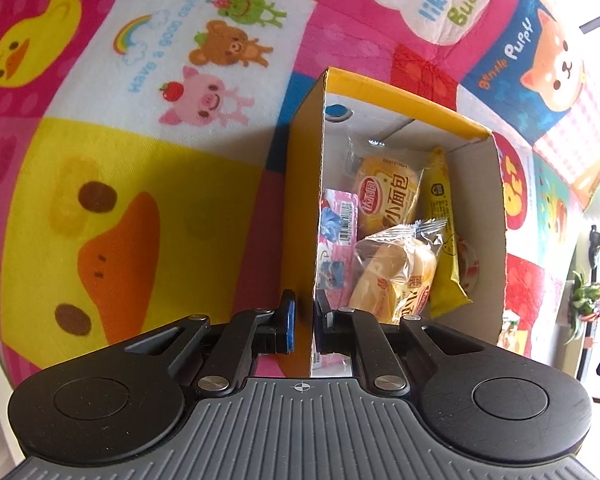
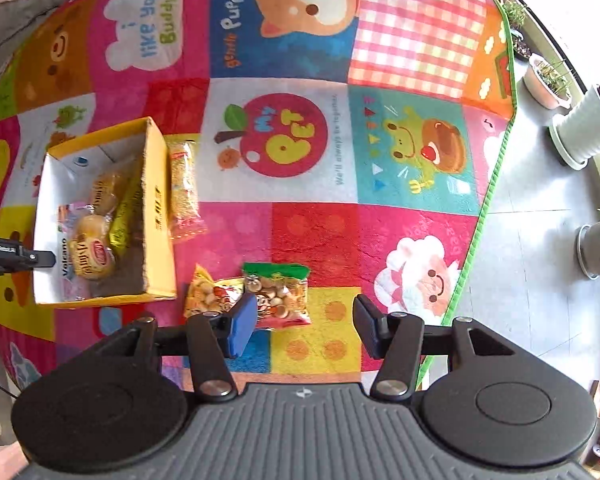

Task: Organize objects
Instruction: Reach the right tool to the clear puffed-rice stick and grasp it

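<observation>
Right wrist view, right claw point(image 2: 304, 326) released, green snack bag point(image 2: 278, 294) just beyond it

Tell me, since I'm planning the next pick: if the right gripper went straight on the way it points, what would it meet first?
Most likely the green-topped snack packet lying on the play mat. It sits just ahead of the open right gripper, nearer its blue-padded finger than centred. Depth is hard to judge, so bare mat is possible.

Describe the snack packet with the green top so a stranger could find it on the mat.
Start at the yellow cardboard box on the cartoon play mat. Two biscuit packets lie on the mat beside its near corner. The green-topped packet is the farther from the box, on a yellow square; its neighbour, the orange packet, has no green.
</observation>
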Action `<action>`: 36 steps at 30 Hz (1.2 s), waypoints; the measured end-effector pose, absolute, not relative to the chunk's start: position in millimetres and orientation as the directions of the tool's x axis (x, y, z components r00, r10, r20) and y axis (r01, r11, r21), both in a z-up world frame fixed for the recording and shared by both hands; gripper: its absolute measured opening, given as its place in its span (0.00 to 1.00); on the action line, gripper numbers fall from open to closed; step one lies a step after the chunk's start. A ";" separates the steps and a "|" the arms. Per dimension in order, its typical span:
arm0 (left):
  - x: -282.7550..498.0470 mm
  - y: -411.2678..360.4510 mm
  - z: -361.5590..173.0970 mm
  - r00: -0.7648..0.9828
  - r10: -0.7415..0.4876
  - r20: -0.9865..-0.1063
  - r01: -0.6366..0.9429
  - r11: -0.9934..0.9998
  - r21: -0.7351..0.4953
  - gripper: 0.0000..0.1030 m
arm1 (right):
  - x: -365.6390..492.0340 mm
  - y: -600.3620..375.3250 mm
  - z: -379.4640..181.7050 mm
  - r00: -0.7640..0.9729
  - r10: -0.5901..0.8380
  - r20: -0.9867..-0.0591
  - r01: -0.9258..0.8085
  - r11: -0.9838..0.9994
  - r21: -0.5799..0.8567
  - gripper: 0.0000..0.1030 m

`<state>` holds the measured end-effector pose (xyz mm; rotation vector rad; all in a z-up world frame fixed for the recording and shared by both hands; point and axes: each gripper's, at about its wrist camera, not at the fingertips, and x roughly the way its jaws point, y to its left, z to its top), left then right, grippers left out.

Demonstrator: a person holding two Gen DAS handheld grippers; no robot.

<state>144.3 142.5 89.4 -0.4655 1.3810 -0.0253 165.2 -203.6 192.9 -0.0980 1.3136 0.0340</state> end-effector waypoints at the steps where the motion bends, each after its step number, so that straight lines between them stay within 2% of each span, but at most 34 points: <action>1: 142.3 143.9 90.2 0.207 -0.272 -0.940 -0.261 0.910 -0.321 0.11 | 171.0 -207.9 186.1 0.243 -0.017 -0.970 -0.083 0.996 -0.039 0.51; 8: 127.8 156.6 93.8 0.204 -0.205 -0.957 -0.414 0.868 -0.274 0.11 | 236.3 -169.9 133.0 0.167 0.174 -0.970 -0.263 0.956 0.126 0.51; 12: 120.5 155.6 99.0 0.204 -0.185 -0.961 -0.418 0.871 -0.257 0.11 | 275.1 -131.0 102.4 0.121 0.268 -0.956 -0.357 0.910 0.210 0.51; 15: 115.8 151.3 101.0 0.197 -0.166 -0.966 -0.409 0.882 -0.235 0.11 | 302.5 -111.1 79.0 0.084 0.300 -0.950 -0.357 0.899 0.253 0.51; 23: 99.8 139.1 94.6 0.177 -0.137 -0.975 -0.400 0.895 -0.199 0.11 | 340.2 -91.5 45.4 0.056 0.314 -0.948 -0.280 0.916 0.287 0.50; 26: 97.5 134.9 88.7 0.163 -0.131 -0.978 -0.408 0.894 -0.187 0.11 | 332.5 -89.1 46.2 0.074 0.264 -0.962 -0.357 0.907 0.221 0.32; 27: 97.5 133.7 88.0 0.162 -0.127 -0.979 -0.408 0.895 -0.183 0.11 | 330.2 -90.1 46.4 0.068 0.253 -0.965 -0.369 0.905 0.211 0.29; 36: 111.2 110.5 88.0 0.152 -0.130 -0.980 -0.275 0.946 -0.169 0.11 | 302.2 -148.7 46.7 0.058 0.185 -0.981 -0.279 0.947 0.162 0.27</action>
